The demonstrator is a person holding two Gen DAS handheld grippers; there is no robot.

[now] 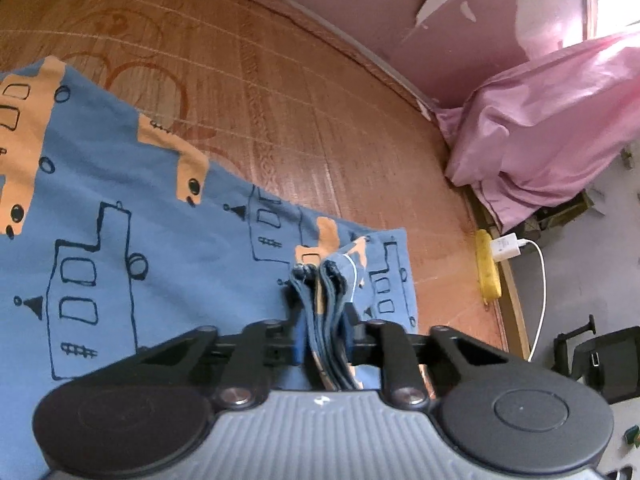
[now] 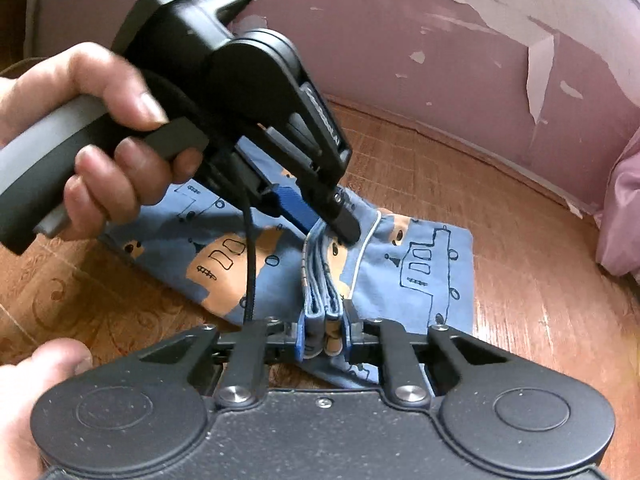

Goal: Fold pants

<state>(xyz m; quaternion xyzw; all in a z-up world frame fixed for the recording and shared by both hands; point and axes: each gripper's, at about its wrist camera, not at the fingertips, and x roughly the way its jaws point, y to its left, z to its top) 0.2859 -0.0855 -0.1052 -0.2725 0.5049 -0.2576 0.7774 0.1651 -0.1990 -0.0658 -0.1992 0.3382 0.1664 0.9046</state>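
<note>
With both your left gripper (image 1: 323, 312) and right gripper (image 2: 323, 326) clamped on one bunched edge of the blue truck-print cotton pants (image 2: 416, 264), the garment lies on the wooden floor (image 2: 520, 240), long axis 10-to-4 o'clock, both grippers equally near.

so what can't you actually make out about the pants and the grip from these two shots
- Pants, left wrist view: left part runs off the frame edge; the near part lies behind the gripper body.
- Left gripper, right wrist view: its own fingers hide how deep the fabric sits.
- Right gripper: the bunched folds hide the pad faces.
- Left hand: motion-blurred.
- White cord: its ends are tucked into the fabric.
</note>
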